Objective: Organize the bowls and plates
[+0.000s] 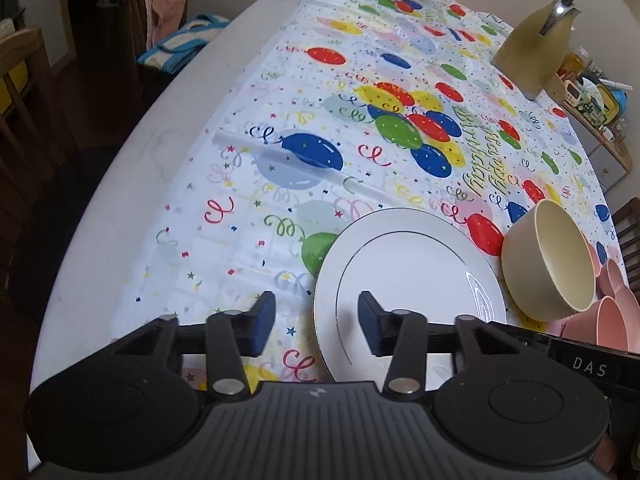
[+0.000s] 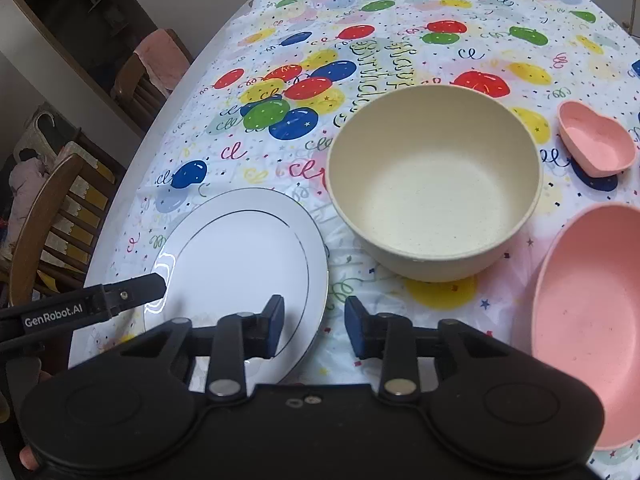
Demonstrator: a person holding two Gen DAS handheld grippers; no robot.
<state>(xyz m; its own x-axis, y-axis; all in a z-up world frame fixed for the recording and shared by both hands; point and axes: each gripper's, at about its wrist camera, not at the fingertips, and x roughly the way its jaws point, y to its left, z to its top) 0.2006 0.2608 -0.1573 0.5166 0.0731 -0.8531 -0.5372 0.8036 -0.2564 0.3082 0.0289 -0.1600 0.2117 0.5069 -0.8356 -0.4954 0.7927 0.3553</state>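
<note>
Claws first: left claw (image 1: 316, 322) stands part-open, straddling the near left rim of the round white plate with a thin dark ring (image 1: 408, 292); one pad over the plate, the other over the cloth, neither visibly pressing. Right claw (image 2: 314, 326) is likewise part-open, astride the plate's right rim (image 2: 240, 268), grasping nothing. No earlier picture bears on whether either is moving.

Position of goods: the plate lies flat on the table (image 1: 120, 184), on a balloon-printed party tablecloth (image 2: 400, 40), at the near edge. Just beside it, toward the right, sits the deep cream bowl (image 2: 434, 184) — upright, empty, apparently not touching the plate. Further right are the large pink bowl (image 2: 588, 320) and, behind it, a small pink heart-shaped dish (image 2: 596, 142).

Step in hand, as judged: a two-sided lift of the plate. To do it well, each claw should seat the rim fully between its pads before clenching, both closing at matching height, so the glazed plate rises level and does not slip or tip toward the cream bowl.

Count: one plate, two bowls, one heart dish — the left view hints at more pink ware at its right edge, number unclear. One yellow jug (image 1: 532, 52) stands at the far end.
</note>
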